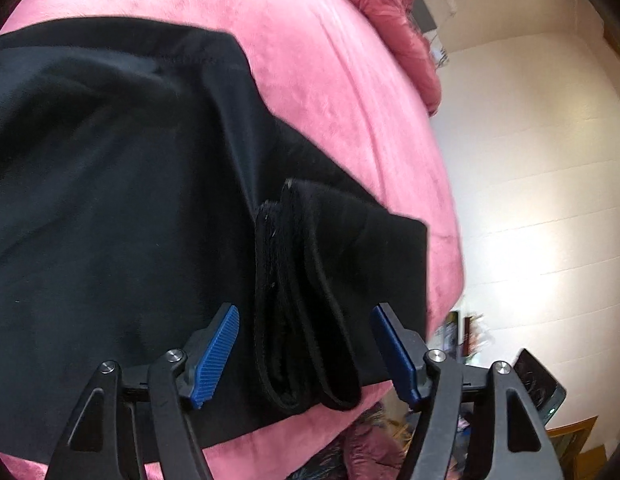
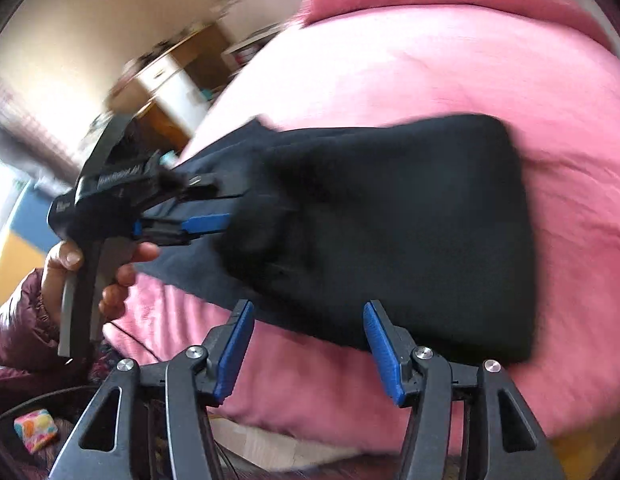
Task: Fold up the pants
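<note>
From my left wrist camera I see the left gripper (image 1: 306,354) with its blue pads spread wide, gripping nothing; the stacked waistband edge (image 1: 300,300) of the black pants (image 1: 110,200) runs between the two fingers without touching either pad, as far as I can tell. The pants lie folded on the pink bed cover (image 1: 329,60), filling most of the left of the view, with the cover's edge curving round to the right. Beyond it stand a pale wall (image 1: 529,140) and a crumpled dark red quilt (image 1: 393,12) at the top. From my right wrist camera the right gripper (image 2: 308,350) is also wide open and empty, hovering over bare pink bed cover (image 2: 429,64) just short of the near edge of the pants (image 2: 389,232), which lie as a dark rectangular bundle across the middle of the bed. At the left of this view the other gripper (image 2: 208,222) reaches in sideways, its blue pad at the left end of the bundle, held by a hand (image 2: 62,272) in a maroon puffy sleeve (image 2: 18,328) (the picture is smeared here, so contact is hard to judge). Blurred furniture (image 2: 170,76) stands behind the bed.
</note>
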A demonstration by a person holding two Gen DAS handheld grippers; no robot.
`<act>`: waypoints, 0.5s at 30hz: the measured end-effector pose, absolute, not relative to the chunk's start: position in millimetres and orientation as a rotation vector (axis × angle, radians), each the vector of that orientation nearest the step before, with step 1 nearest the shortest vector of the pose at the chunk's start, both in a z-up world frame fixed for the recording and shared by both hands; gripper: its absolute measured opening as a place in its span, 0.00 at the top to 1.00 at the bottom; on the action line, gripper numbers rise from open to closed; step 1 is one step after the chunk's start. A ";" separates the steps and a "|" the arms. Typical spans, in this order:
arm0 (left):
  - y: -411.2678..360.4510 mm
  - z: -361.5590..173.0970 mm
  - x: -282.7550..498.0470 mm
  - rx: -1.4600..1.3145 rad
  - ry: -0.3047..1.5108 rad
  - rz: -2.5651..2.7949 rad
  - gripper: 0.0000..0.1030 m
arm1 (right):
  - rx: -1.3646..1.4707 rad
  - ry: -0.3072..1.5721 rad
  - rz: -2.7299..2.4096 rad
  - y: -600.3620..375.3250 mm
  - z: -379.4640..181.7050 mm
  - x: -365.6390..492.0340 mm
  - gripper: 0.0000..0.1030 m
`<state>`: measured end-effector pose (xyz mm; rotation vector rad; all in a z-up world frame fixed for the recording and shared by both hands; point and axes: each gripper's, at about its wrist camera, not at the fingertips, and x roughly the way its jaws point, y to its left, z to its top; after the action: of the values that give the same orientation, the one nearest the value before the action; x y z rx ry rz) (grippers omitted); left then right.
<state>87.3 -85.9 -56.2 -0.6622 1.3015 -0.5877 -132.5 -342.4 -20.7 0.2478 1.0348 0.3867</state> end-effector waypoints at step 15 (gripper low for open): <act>-127.8 -14.1 87.6 -0.557 1.173 -0.687 0.85 | 0.326 1.101 0.032 -422.3 -62.0 -161.8 0.39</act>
<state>87.6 -127.8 -14.1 -0.5569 1.1730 -0.6865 -161.8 -422.3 -62.0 0.3260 1.1015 0.0318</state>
